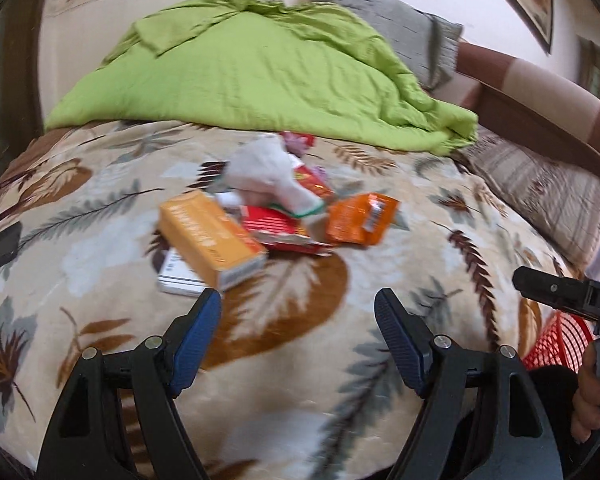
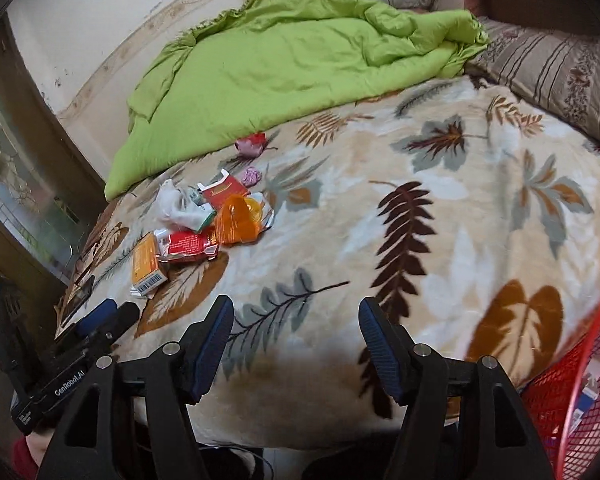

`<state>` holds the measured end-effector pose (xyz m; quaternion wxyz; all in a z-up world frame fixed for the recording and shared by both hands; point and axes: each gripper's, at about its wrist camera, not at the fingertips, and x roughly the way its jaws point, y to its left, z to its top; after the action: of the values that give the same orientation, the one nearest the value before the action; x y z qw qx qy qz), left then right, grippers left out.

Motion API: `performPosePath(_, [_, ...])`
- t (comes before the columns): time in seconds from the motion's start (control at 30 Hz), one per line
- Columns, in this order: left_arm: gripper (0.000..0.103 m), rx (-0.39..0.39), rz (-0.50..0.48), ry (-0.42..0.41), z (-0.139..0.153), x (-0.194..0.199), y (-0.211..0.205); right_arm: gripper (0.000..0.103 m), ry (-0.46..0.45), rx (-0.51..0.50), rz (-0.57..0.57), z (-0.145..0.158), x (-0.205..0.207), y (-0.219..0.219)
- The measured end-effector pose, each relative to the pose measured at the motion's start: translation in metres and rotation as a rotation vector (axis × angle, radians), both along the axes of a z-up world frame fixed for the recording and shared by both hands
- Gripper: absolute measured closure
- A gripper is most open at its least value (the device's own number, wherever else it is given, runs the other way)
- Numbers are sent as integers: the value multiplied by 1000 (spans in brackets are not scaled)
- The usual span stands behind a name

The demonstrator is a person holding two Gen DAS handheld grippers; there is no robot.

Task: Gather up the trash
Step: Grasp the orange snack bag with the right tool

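A pile of trash lies on the leaf-patterned bed blanket: an orange box on a white box, a red wrapper, an orange wrapper and a white plastic bag. My left gripper is open and empty, just short of the orange box. In the right wrist view the same pile lies far left; my right gripper is open and empty over bare blanket. A red mesh basket stands at the bed's near right edge.
A green quilt is bunched at the far side against the wall. Patterned pillows and a wooden headboard lie to the right. Pink crumpled bits sit near the quilt. The left gripper's body shows in the right wrist view.
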<state>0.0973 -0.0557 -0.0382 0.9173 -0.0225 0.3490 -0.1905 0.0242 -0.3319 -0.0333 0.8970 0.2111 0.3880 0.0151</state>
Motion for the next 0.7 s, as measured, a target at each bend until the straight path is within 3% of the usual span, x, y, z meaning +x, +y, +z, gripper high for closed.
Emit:
performPosePath(0.17, [25,-76,95,34,-1,17,26,31,-45,2,10,6,34,15])
performPosePath(0.23, [25,-108,130,52,-3,23,36,23,-76,-22,13,9,56,26])
performPosePath(0.37, [25,-124,182,67,-5,30,50,23,-5,51,29,-3,116,44])
performPosePath(0.57, [25,-143,249,71,-7,40,64,23,114,38,-20,-40,177,65])
performPosePath(0.6, [25,-145,251,72,-7,44,65,24,126,43,-10,-46,182,66])
performPosePath(0.63, [25,-146,249,76,-7,48,65,33,138,50,8,-51,187,69])
performPosePath(0.7, [25,-142,251,83,-7,56,60,35,143,58,23,-55,190,70])
